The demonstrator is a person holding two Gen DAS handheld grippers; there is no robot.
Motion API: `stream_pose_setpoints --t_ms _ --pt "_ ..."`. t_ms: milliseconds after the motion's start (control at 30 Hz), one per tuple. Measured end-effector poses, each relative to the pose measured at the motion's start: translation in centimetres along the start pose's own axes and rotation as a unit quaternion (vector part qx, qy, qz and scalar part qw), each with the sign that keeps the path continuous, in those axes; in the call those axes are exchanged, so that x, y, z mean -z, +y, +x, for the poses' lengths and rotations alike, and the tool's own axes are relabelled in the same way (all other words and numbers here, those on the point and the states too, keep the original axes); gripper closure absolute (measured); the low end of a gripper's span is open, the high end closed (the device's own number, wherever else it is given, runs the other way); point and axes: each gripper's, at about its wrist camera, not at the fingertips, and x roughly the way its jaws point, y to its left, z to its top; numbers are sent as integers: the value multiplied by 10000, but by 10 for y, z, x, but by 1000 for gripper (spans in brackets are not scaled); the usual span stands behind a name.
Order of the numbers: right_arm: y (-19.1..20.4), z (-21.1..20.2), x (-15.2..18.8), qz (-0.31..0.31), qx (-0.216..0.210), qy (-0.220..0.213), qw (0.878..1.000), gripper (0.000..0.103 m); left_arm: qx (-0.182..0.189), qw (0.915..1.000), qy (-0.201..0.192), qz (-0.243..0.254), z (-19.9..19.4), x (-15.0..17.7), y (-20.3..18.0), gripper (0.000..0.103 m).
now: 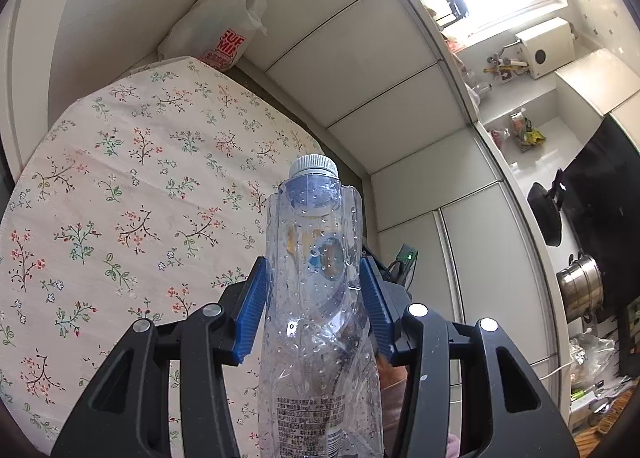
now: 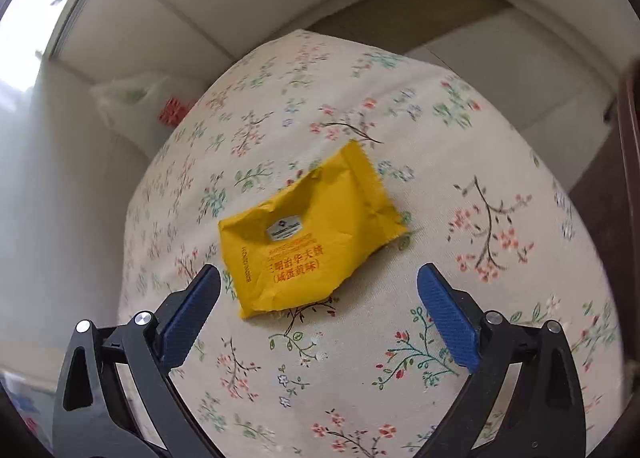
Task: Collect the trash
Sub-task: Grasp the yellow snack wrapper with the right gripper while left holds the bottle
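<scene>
My left gripper (image 1: pixel 314 282) is shut on a crumpled clear plastic bottle (image 1: pixel 316 298) with a white cap, which points up and away over the flowered tablecloth (image 1: pixel 120 198). A white plastic bag (image 1: pixel 228 26) with red print stands beyond the table's far edge against the cabinets. In the right wrist view a yellow snack wrapper (image 2: pixel 308 234) lies flat on the flowered tablecloth (image 2: pixel 440 178). My right gripper (image 2: pixel 318 278) stands wide open just short of the wrapper, its blue pads on either side of the wrapper's near end and clear of it.
White cabinet doors (image 1: pixel 400 98) run along the table's far side. A counter at the right carries a stove, a steel pot (image 1: pixel 580 290) and small clutter. The white bag (image 2: pixel 132 102) shows blurred at the left of the right wrist view.
</scene>
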Motion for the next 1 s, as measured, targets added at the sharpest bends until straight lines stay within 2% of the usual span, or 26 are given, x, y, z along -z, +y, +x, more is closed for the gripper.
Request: stream_pose_setpoints --t_ms 67,300,367,400,433,467,500,533,600,733,1000 --pt "-3 -2 0 192 -19 -289 9994 10 -8 10000 25 -1 2 1 0 56" --pt "10 16 -10 -141 195 -857 9960 9 -38 9999 23 -103 2 -1 7 56" --pt "19 24 -10 -421 341 -982 9937 15 -48 9999 60 -87 4 -1 6 56" --pt "23 26 -10 -620 471 -1022 9917 35 -55 9999 79 -75 6 -1 5 56" --pt "28 30 -12 -827 572 -1000 9899 75 -67 9999 100 -67 7 0 3 56" --pt "33 37 -12 -936 627 -889 9896 85 -73 9999 133 -62 10 1 2 56" --pt "37 40 -12 -957 658 -879 9893 90 -74 9998 153 -66 12 1 2 56" --pt "39 42 -13 -940 547 -787 9909 97 -79 9998 166 -73 13 2 2 56" --pt "41 43 -10 -908 345 -654 9931 100 -109 9998 160 -78 13 2 2 56" --pt "44 29 1 -1192 229 -636 9906 101 -117 9998 99 -91 9 3 3 56" --pt "46 -26 16 -1500 -19 -828 9852 101 -121 9999 53 -31 6 6 0 56"
